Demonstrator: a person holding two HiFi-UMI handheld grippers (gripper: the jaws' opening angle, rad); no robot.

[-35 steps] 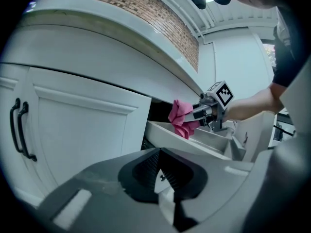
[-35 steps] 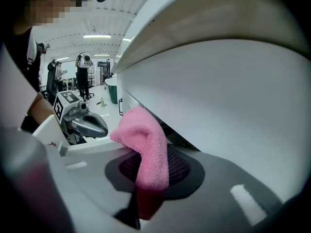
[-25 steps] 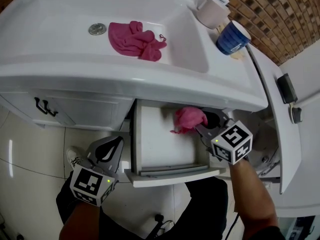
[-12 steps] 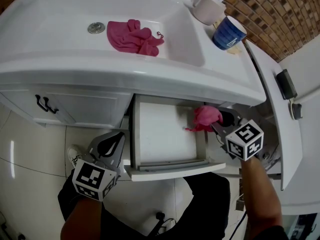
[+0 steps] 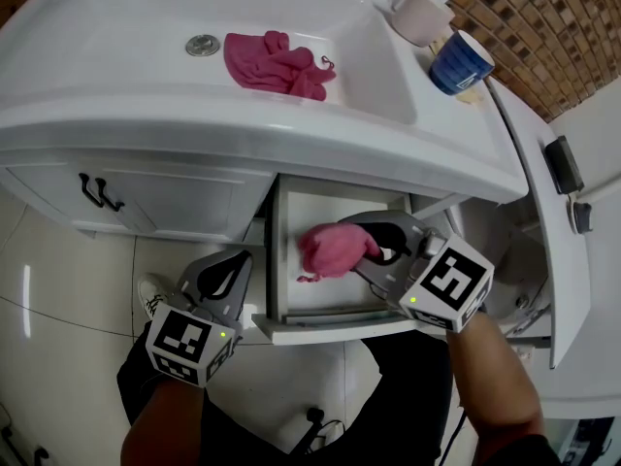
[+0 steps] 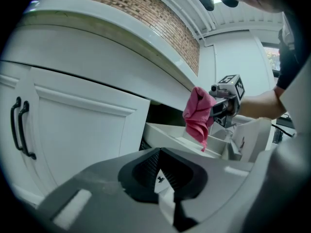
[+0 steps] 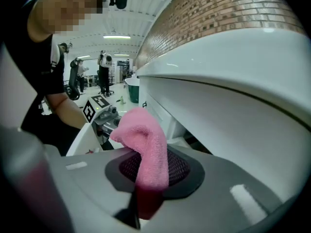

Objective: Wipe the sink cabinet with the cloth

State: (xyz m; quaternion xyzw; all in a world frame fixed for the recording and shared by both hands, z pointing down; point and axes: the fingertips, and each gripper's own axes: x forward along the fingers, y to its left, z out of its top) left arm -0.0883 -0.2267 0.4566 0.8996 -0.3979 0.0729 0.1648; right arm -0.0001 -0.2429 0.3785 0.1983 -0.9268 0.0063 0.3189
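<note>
A pink cloth (image 5: 333,249) hangs bunched in my right gripper (image 5: 374,252), which is shut on it above the open white drawer (image 5: 330,326) under the sink. The same cloth (image 7: 146,147) drapes over the jaws in the right gripper view, and the cloth (image 6: 198,114) also shows in the left gripper view. A second pink cloth (image 5: 277,63) lies in the sink basin (image 5: 146,56). My left gripper (image 5: 219,282) hovers left of the drawer's front, below the cabinet door (image 5: 165,202), shut on nothing.
A black handle (image 5: 102,194) sits on the left cabinet door. A white cup (image 5: 419,13) and a blue mug (image 5: 461,61) stand on the sink's right rim. A white panel with black handles (image 5: 563,168) stands at the right, before a brick wall (image 5: 543,17).
My right gripper has carried the pink cloth leftward across the open drawer, from its right side to its left-middle. The left gripper has barely moved.
</note>
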